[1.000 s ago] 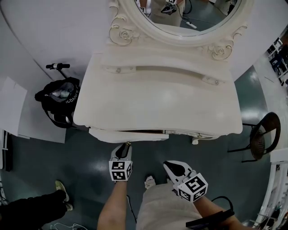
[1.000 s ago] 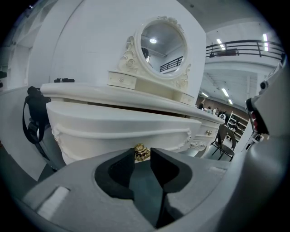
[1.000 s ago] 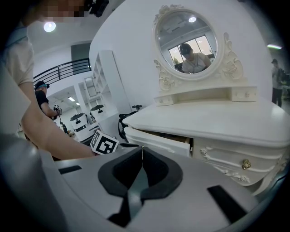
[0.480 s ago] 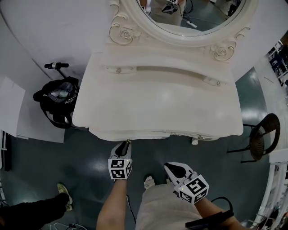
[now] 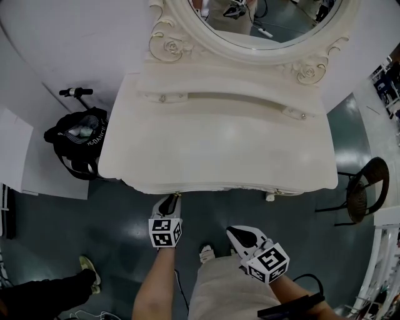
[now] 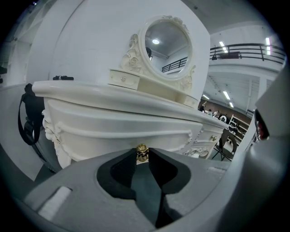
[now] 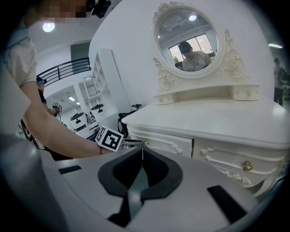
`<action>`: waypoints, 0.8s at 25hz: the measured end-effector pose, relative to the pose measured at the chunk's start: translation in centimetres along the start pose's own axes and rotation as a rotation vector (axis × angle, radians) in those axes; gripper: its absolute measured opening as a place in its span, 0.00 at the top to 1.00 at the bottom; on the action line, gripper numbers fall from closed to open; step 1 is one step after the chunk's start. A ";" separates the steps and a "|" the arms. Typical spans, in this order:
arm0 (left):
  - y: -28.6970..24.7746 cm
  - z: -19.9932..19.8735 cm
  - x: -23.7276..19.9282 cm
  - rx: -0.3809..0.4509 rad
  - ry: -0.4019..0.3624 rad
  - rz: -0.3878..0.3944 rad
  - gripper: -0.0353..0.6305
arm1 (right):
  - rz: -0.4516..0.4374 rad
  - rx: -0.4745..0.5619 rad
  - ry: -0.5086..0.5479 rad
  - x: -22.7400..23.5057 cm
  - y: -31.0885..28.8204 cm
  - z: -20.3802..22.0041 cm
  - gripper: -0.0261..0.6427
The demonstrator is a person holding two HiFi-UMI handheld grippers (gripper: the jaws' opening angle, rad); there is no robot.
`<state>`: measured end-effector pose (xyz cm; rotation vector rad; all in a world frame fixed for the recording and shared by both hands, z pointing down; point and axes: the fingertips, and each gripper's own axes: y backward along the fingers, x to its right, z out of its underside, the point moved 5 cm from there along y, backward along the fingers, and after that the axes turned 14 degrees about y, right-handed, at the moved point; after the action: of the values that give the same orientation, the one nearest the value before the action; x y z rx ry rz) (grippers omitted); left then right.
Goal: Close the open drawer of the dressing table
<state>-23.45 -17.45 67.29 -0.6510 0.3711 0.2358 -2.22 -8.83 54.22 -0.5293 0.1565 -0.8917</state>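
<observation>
Drawer [image 6: 113, 136] pushed in since, flush, brass knob [image 6: 142, 153]

The cream, carved dressing table [image 5: 212, 144] stands against a white wall, oval mirror [image 5: 262, 19] upright, and its left front drawer [image 6: 118, 131] sits pushed in flush beneath the tabletop's edge, small brass knob [image 6: 142, 153] pointing outward.

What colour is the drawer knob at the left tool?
Brass gold. The knob shows best in the left gripper view.
</observation>
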 end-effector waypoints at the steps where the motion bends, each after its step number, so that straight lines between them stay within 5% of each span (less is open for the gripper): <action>1: -0.1 -0.1 0.0 0.000 -0.001 0.000 0.81 | 0.001 0.000 -0.001 0.1 0.0 0.0 0.94; 20: -2.1 -1.7 0.0 0.002 0.010 -0.021 0.81 | 0.016 0.000 -0.012 1.9 0.5 0.3 0.94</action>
<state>-23.23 -20.13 67.24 -0.6536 0.3744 0.2124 -0.59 -9.91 54.37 -0.5330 0.1494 -0.8730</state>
